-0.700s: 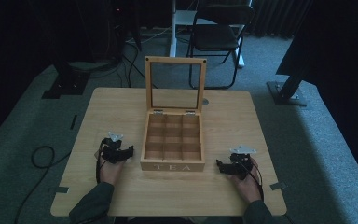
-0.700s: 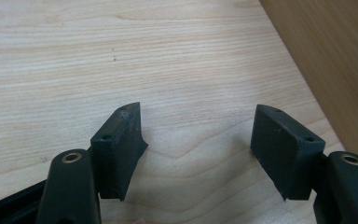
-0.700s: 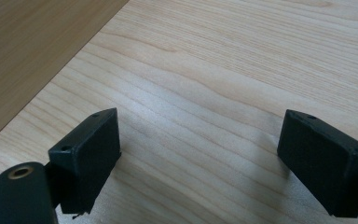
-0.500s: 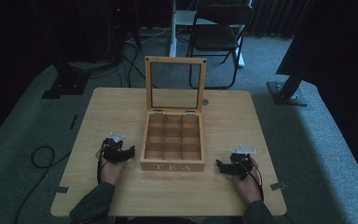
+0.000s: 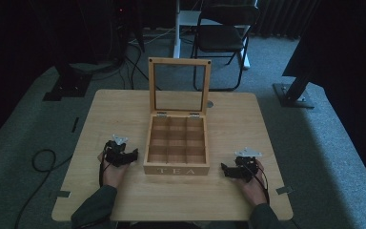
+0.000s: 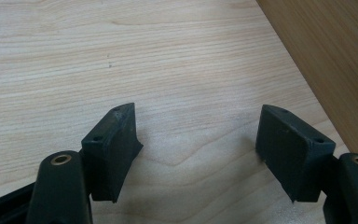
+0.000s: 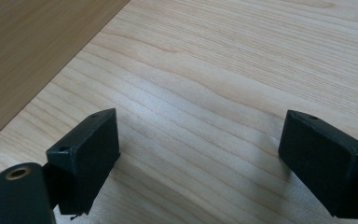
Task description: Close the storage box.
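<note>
Left claw [image 5: 132, 155] rests on the bench [image 5: 124, 109] just beside the left wall of the wooden tea box [image 5: 176, 143], jaws spread wide with nothing between them. Right claw [image 5: 225, 170] lies near the box's right front corner, jaws likewise apart and empty. From above, the box sits mid-bench, its glass-paned lid [image 5: 179, 87] standing upright at the back, and its nine compartments look empty, though dim light hides detail. Close up, the left claw view catches the box's wall [image 6: 335, 60] at the right edge; the right claw view has it [image 7: 32, 46] at upper left.
</note>
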`<state>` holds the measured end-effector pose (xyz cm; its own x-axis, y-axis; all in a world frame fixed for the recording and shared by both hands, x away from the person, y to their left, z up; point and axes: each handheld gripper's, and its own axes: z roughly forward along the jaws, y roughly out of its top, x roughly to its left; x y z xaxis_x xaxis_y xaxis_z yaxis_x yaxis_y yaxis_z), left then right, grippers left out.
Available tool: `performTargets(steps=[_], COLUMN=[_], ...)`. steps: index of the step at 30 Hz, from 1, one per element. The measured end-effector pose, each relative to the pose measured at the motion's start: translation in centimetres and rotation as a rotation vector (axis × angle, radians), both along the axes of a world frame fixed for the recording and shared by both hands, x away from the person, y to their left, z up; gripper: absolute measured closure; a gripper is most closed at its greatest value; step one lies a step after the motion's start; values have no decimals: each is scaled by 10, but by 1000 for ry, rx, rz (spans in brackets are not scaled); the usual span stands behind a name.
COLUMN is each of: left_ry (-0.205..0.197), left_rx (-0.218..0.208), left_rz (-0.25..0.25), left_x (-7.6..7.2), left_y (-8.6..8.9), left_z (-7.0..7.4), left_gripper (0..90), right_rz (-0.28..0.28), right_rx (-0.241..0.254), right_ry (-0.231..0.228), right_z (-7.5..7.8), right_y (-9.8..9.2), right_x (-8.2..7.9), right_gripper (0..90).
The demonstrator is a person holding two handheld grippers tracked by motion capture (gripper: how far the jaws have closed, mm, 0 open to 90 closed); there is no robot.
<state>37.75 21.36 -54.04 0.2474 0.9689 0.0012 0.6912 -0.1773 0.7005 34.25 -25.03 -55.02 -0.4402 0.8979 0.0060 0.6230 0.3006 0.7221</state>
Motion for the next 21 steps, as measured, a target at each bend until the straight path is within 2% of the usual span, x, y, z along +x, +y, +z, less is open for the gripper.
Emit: performTargets(steps=[3, 5, 11, 14, 15, 18, 21], left_ry=[21, 18, -6, -9, -23, -46, -55], left_rx=[-53, -69, -64, -62, -53, -54, -74], left_rz=[18, 27, 9, 2, -3, -6, -5], left_x=[3, 4, 11, 12, 14, 17, 21], left_y=[6, 10, 10, 10, 10, 11, 14], left_z=[3, 7, 20, 22, 26, 32, 35], left_gripper=[329, 333, 335, 334, 334, 335, 335], right_rz=[0, 1, 1, 1, 1, 0, 0], right_rx=[0, -1, -1, -1, -1, -1, -1], right_ry=[0, 0, -1, -1, -1, -1, -1], right_z=[0, 0, 0, 0, 0, 0, 0], right_y=[0, 0, 0, 0, 0, 0, 0], right_x=[0, 0, 0, 0, 0, 0, 0], right_gripper=[119, 119, 119, 119, 119, 119, 119])
